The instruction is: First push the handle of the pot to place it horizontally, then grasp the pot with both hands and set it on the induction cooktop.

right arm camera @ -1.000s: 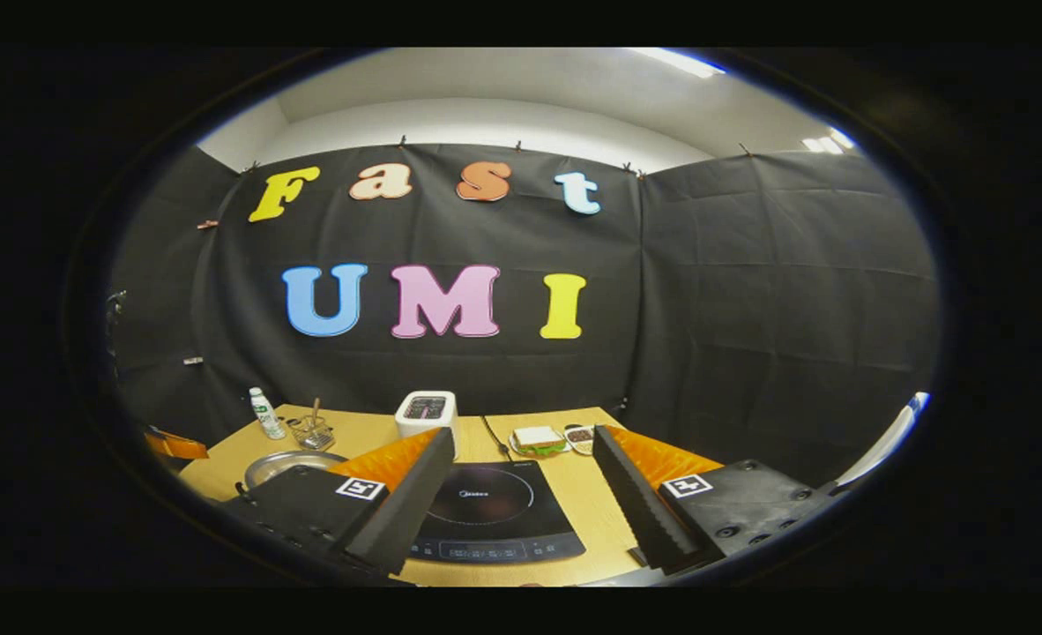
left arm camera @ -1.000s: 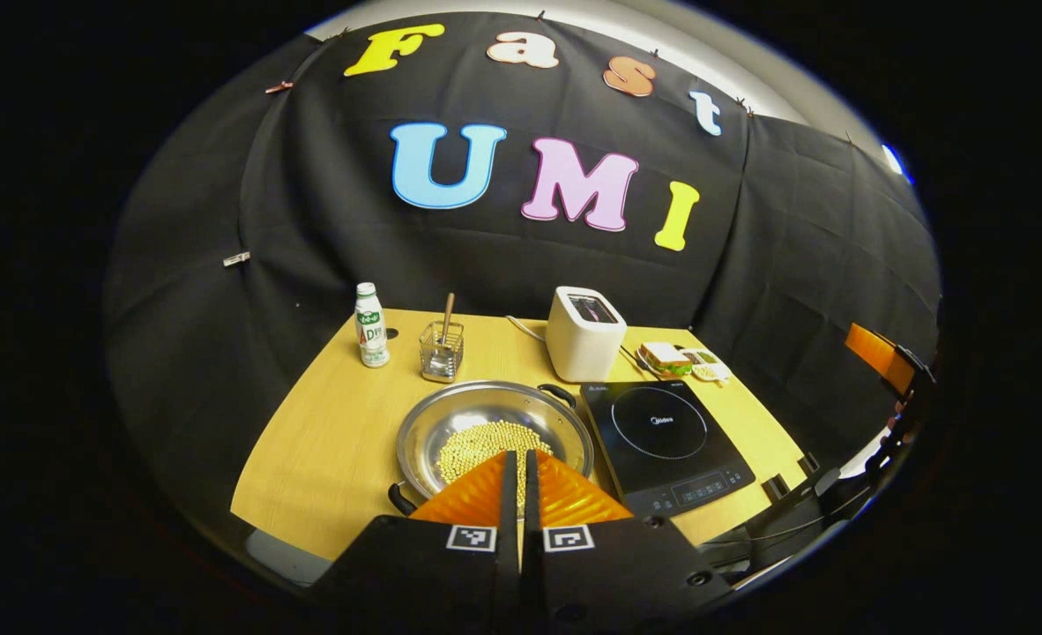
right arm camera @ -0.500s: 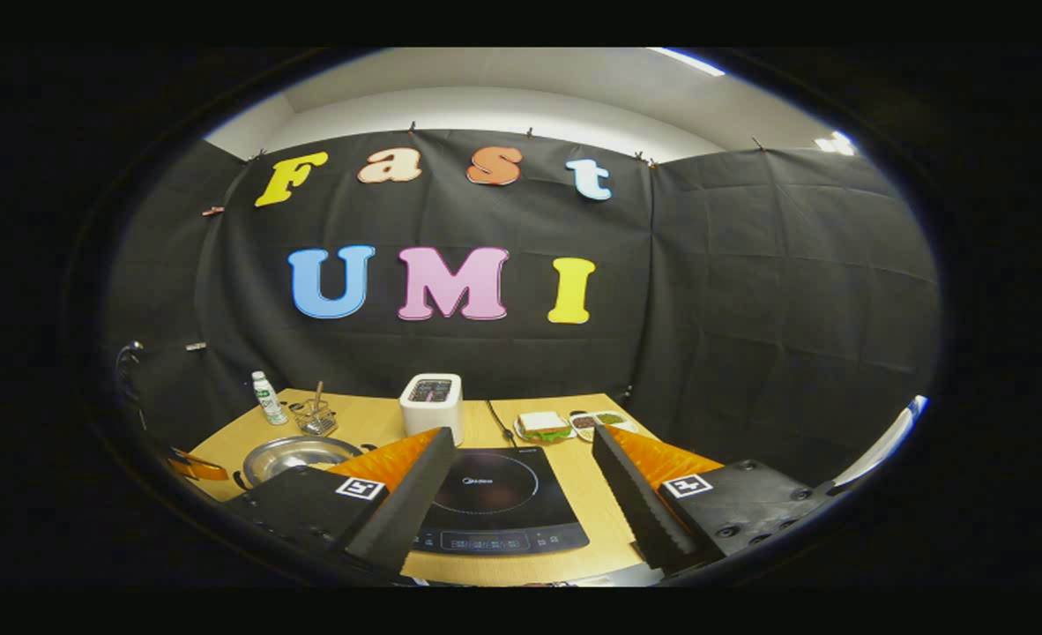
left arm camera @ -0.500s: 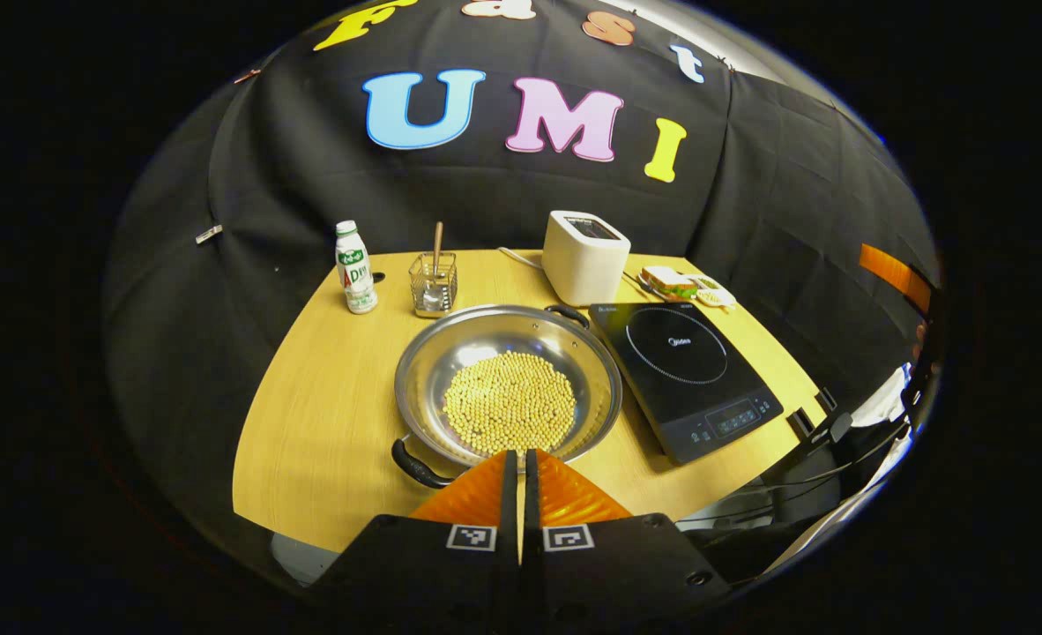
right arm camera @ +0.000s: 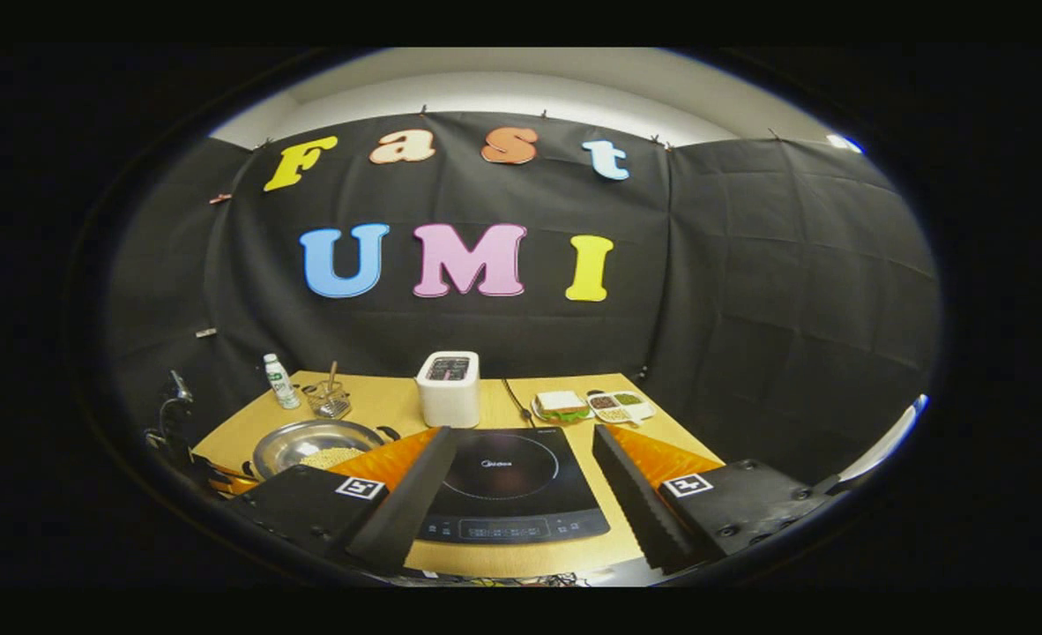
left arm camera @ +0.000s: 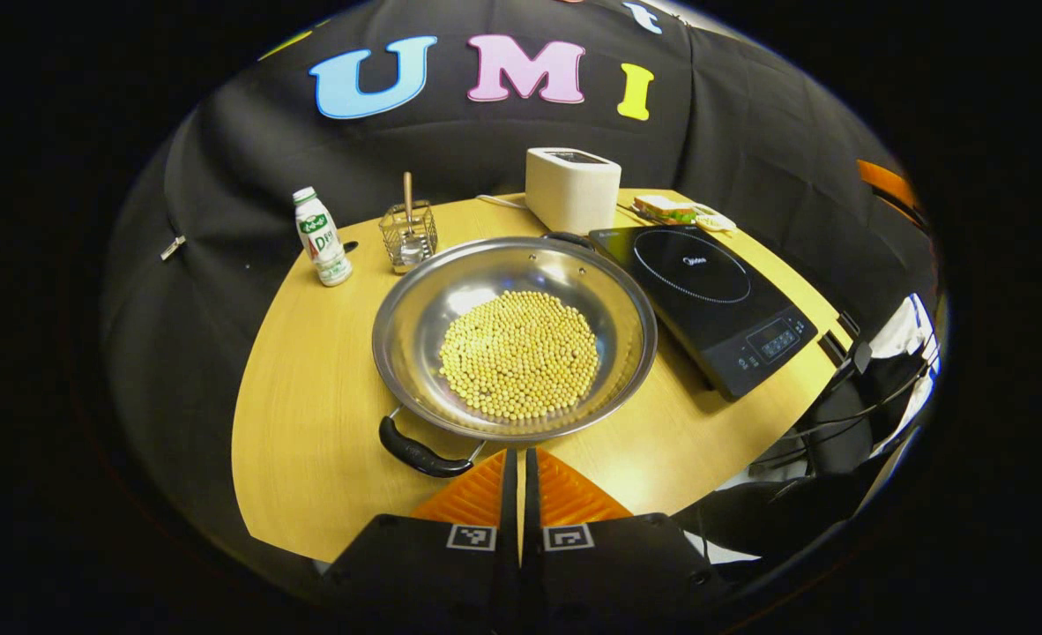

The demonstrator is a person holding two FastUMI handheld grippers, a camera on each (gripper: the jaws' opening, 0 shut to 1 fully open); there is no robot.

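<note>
The left gripper has its fingers together, tips just short of the pot, whose near handle lies slightly left of them. The right gripper hangs with fingers apart above the cooktop. The handles look skewed, so nudge the near handle sideways with the closed tips, low and slow, so the beans stay put

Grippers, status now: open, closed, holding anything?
Left gripper: closed, holding nothing, just short of the pot.
Right gripper: open, holding nothing, above the induction cooktop.
</note>
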